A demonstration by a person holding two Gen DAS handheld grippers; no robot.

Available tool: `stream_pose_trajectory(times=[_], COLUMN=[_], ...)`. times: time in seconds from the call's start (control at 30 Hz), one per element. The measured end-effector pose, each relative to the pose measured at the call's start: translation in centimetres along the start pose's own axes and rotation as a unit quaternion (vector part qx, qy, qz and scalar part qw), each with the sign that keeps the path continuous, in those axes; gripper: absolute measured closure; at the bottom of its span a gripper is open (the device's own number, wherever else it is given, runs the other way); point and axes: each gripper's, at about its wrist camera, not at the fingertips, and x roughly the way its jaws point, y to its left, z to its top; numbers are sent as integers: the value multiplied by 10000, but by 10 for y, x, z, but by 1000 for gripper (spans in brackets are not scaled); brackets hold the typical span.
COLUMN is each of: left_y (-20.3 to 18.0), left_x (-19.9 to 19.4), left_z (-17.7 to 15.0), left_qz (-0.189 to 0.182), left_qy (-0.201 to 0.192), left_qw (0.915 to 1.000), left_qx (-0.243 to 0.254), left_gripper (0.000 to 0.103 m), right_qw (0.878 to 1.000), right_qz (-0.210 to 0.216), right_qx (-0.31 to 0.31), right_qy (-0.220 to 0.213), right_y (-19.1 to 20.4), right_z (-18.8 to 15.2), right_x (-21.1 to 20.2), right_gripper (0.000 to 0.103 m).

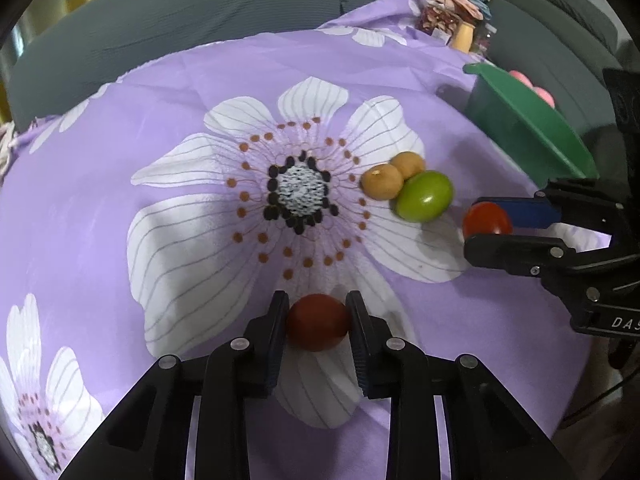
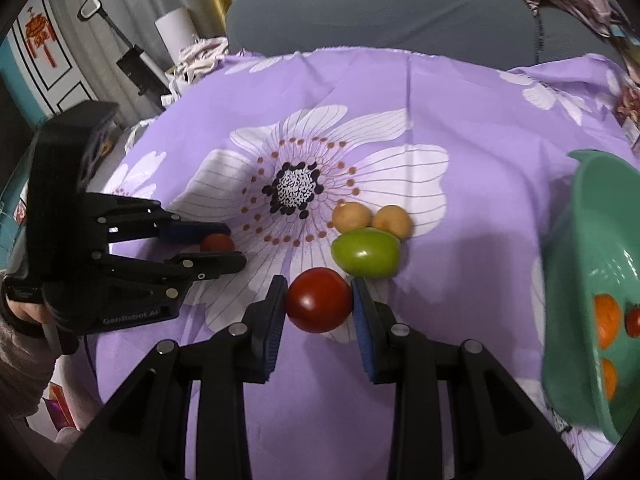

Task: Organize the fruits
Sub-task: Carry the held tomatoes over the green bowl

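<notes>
Partly done, by the look of it. Already in the green bowl, at 3 o'clock in the right wrist view: orange pieces and something red. Still out on the table, on its purple cloth: two tan fruits touching each other, with a green fruit pressed against them at their 6 o'clock.

Left hand-held gripper clamped on a dark red fruit, low over the cloth. Right hand-held gripper clamped on a red tomato, just at 7 o'clock of the green fruit.

Left to do, probably: both held fruits into the bowl, then the three loose ones.
</notes>
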Motion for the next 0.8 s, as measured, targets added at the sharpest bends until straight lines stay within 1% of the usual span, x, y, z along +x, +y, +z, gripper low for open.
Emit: stream_pose_trajectory(times=[0.23,0.47,0.8], left_y=[-17,-35,-77], left_x=[-28,-46,-57], left_z=[-1,10,35], left_qz=[-233,-521,-705], left_qy=[-227,-439,-669], left_qw=[9994,9975,9952], left_qx=[-120,-196,131], left_gripper=[73,73,73], right_qw=[9993,9972,9916], right_qz=[-11,-24,-191], right_qx=[234,367,592], right_qy=[-292,-655,-1136], right_y=[-10,-19,-41], right_z=[-12,-21,-33], right_x=[-27,-57,-97], right_gripper=[70,70,70])
